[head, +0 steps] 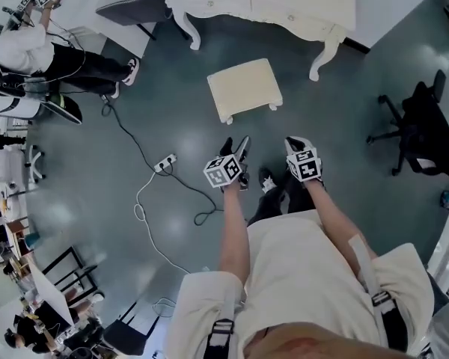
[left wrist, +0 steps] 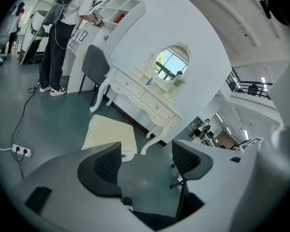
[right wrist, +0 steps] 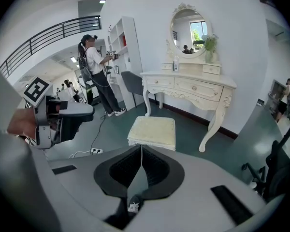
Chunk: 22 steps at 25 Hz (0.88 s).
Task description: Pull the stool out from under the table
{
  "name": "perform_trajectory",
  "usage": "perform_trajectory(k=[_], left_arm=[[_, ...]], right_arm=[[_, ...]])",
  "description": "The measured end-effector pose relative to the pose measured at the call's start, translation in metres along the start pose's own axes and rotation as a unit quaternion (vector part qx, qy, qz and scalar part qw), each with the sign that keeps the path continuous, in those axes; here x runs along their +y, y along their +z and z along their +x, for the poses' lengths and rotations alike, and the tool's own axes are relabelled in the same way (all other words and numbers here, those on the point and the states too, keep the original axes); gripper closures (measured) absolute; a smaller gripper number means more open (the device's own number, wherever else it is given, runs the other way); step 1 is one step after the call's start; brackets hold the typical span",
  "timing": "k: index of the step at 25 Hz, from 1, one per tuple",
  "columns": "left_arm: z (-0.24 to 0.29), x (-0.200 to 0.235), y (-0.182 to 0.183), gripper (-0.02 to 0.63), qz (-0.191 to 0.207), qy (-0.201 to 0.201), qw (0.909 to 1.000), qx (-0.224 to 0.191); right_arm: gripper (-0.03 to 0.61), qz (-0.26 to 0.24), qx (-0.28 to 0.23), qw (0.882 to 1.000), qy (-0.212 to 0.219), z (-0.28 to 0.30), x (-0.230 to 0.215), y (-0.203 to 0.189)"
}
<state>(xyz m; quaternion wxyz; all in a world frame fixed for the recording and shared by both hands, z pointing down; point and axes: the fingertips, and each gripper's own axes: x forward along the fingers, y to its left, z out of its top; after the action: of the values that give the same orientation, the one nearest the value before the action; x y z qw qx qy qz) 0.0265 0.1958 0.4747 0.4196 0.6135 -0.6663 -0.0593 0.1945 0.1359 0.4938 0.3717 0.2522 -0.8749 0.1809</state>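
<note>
Left gripper [left wrist: 145, 152] gapes empty, right gripper [right wrist: 141, 151] closed, above glossy grey floor [head: 172, 111]; square cream stool [head: 245, 88] stands before white table [head: 284, 2].

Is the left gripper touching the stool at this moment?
Apart. The head view shows bare floor between the left gripper and the stool.

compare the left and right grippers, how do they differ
The left gripper has its jaws apart; the right gripper has its jaws pressed together. The stool sits straight beyond the right gripper's jaws but off to the side of the left gripper's. Shared: both are empty and short of the stool, touching nothing.
</note>
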Motion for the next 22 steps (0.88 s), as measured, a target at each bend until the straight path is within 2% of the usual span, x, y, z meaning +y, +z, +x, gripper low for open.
perform_trajectory(k=[6,11,22], left_arm=[[-0.025,-0.037,0.011,0.281,0.04,0.013,0.999,0.013],[-0.048,-0.058,0.019,0.281,0.079,0.024,0.9963,0.024],[-0.07,-0.067,0.007,0.281,0.14,0.04,0.9892,0.021]], right_arm=[[0.533,0.018,-0.031,0.999,-0.002,-0.033,0.004,0.027],[0.532,0.029,-0.038,0.999,0.011,-0.047,0.019,0.029],[0.532,-0.021,-0.055,0.998,0.036,-0.052,0.029,0.042]])
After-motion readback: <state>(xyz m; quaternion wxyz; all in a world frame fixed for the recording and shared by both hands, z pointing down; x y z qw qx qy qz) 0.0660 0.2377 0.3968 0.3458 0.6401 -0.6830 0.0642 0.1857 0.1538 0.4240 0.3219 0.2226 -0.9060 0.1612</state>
